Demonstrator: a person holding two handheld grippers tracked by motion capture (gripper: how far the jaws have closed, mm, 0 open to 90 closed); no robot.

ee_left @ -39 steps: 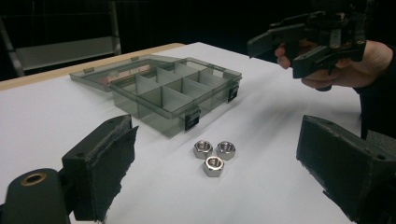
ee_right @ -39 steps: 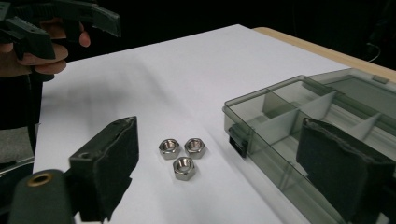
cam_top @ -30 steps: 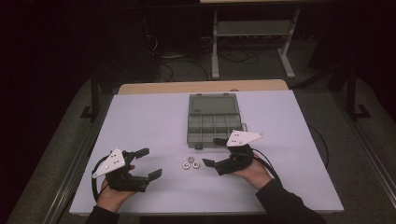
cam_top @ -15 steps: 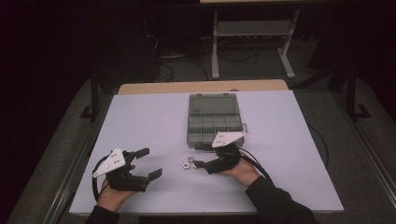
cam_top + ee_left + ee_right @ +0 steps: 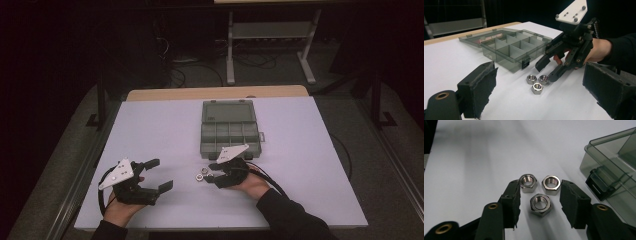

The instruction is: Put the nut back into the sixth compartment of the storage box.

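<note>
Three steel hex nuts (image 5: 200,176) lie together on the white table (image 5: 150,130), just in front of an open grey compartment box (image 5: 231,132). My right gripper (image 5: 211,173) is open and low over them. In the right gripper view its jaws (image 5: 540,195) straddle the nearest nut (image 5: 540,205), with the other two nuts (image 5: 528,182) (image 5: 551,185) just beyond the tips. My left gripper (image 5: 159,174) rests open at the front left, holding nothing. The left gripper view looks between its own pads (image 5: 481,85) at the nuts (image 5: 537,88) and the right gripper (image 5: 548,70).
The box (image 5: 511,48) has several empty-looking compartments and its lid lies flat behind. Its front latch (image 5: 599,183) is close to the right jaw. A metal stand (image 5: 270,40) is on the floor beyond the table. Bare table stretches left and right.
My right gripper has moved left and forward from beside the box's front edge to the nuts, its jaws now around them. The left gripper has stayed put.
</note>
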